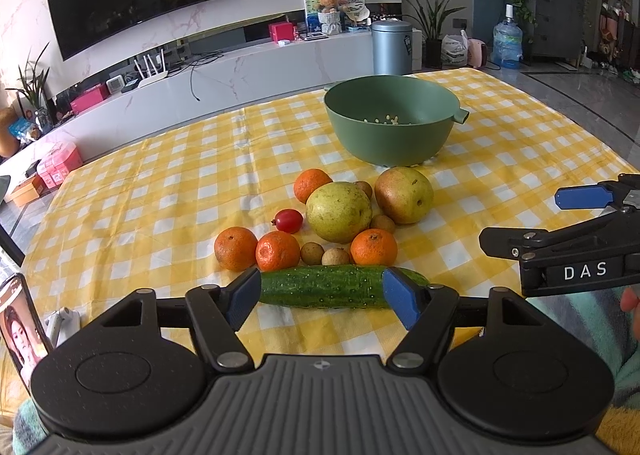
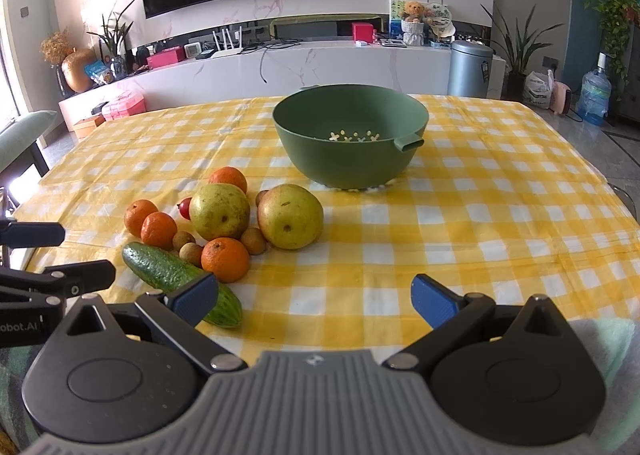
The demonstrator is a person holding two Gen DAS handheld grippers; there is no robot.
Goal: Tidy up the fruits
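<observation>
left gripper (image 1: 320, 295) fingers apart, straddling cucumber (image 1: 340, 286) lengthwise at the worktop's (image 1: 160, 183) near edge; right gripper (image 2: 314, 301) fingers apart, empty. risk: end-to-end squeeze slips, cucumber rolls into mandarins (image 1: 374, 247); bowl (image 1: 390, 121) well beyond.

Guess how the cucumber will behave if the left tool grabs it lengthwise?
The cucumber looks stiff, so it probably won't droop. Its rounded, tapered ends may slip out of an end-to-end pinch. Lying on its side on the tablecloth, it would likely roll if nudged.
</observation>
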